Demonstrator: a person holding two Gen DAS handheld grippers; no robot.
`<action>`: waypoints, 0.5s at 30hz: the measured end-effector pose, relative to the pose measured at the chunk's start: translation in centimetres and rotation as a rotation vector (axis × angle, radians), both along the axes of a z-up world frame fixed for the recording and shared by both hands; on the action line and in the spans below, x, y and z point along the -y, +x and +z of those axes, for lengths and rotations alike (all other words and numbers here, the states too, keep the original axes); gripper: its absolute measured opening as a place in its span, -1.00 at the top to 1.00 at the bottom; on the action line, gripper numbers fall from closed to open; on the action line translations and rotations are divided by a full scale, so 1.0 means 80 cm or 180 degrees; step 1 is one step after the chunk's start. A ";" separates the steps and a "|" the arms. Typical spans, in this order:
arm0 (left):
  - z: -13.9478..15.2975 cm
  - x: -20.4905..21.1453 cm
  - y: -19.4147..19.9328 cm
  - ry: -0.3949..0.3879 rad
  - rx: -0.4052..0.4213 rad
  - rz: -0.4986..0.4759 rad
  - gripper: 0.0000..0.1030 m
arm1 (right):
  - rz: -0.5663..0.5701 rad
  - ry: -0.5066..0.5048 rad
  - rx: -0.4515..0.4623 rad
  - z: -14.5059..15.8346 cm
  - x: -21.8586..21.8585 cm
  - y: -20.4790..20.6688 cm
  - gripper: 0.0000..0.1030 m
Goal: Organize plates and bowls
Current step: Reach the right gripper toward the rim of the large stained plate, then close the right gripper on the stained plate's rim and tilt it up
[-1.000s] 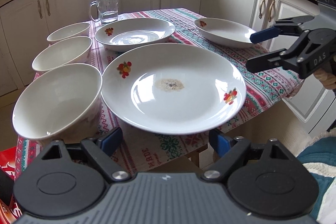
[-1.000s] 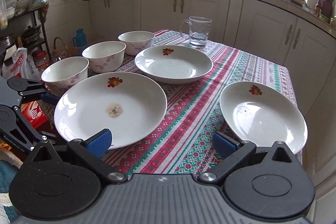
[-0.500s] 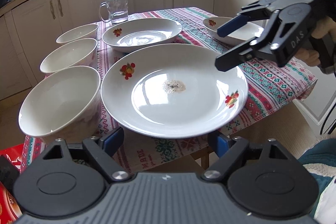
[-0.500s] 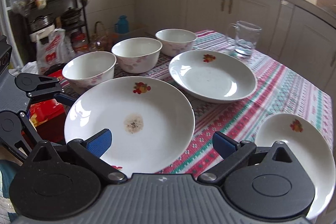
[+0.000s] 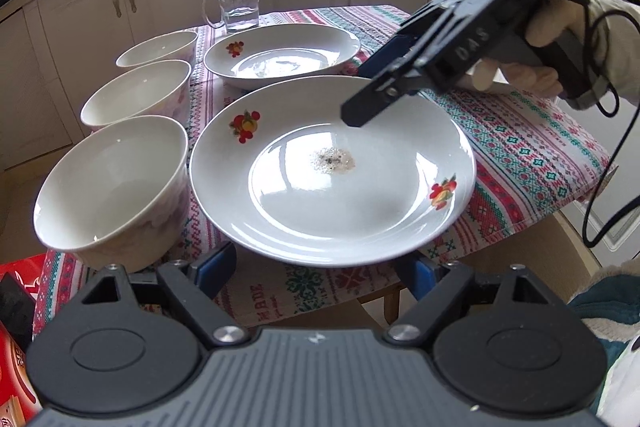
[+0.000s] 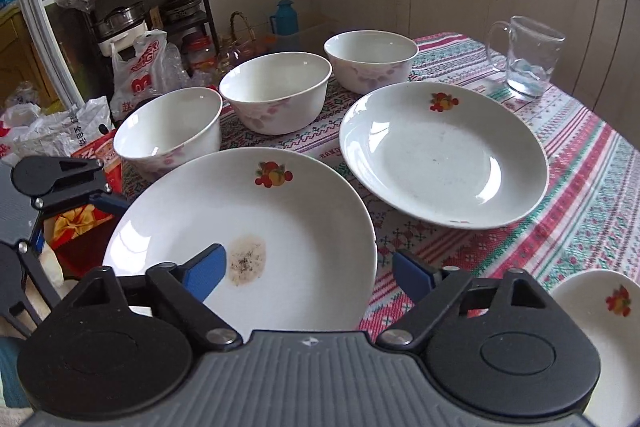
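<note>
From the left wrist camera, the left gripper (image 5: 320, 269) is waiting with jaws spread wide and holding nothing, just below the near rim of the stained plate (image 5: 332, 171), which is overhanging the table edge. The right gripper (image 5: 372, 95) is hovering over that plate's far side; from this angle I cannot tell its opening. Three bowls (image 5: 112, 183) are lining up left of the stained plate, a second plate (image 5: 282, 55) is sitting beyond it, and a glass mug (image 5: 238, 3) beyond that.

From the right wrist camera, the right gripper (image 6: 308, 273) is reaching in with jaws wide and empty, straddling the stained plate's (image 6: 280, 227) rim. A third plate (image 6: 600, 327) is lying right of it. Judging from here, a shallow pinch on the glazed rim risks slipping, and the overhang could tip the plate off the tablecloth (image 6: 580, 195).
</note>
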State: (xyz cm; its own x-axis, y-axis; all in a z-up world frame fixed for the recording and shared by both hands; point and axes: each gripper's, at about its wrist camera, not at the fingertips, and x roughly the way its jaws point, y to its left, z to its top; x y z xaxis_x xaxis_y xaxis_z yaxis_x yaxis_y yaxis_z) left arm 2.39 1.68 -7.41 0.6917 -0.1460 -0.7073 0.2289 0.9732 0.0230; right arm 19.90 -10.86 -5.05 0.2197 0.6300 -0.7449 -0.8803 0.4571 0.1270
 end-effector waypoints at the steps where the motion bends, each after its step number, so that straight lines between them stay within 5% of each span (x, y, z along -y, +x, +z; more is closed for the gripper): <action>1: 0.000 0.000 0.002 0.0007 -0.0002 0.0003 -0.68 | 0.0011 0.0010 -0.0050 -0.001 -0.002 0.006 -0.69; 15: -0.001 0.000 0.005 -0.0011 0.0015 -0.0059 -0.68 | 0.0162 -0.0053 -0.0302 -0.010 -0.031 0.035 -0.50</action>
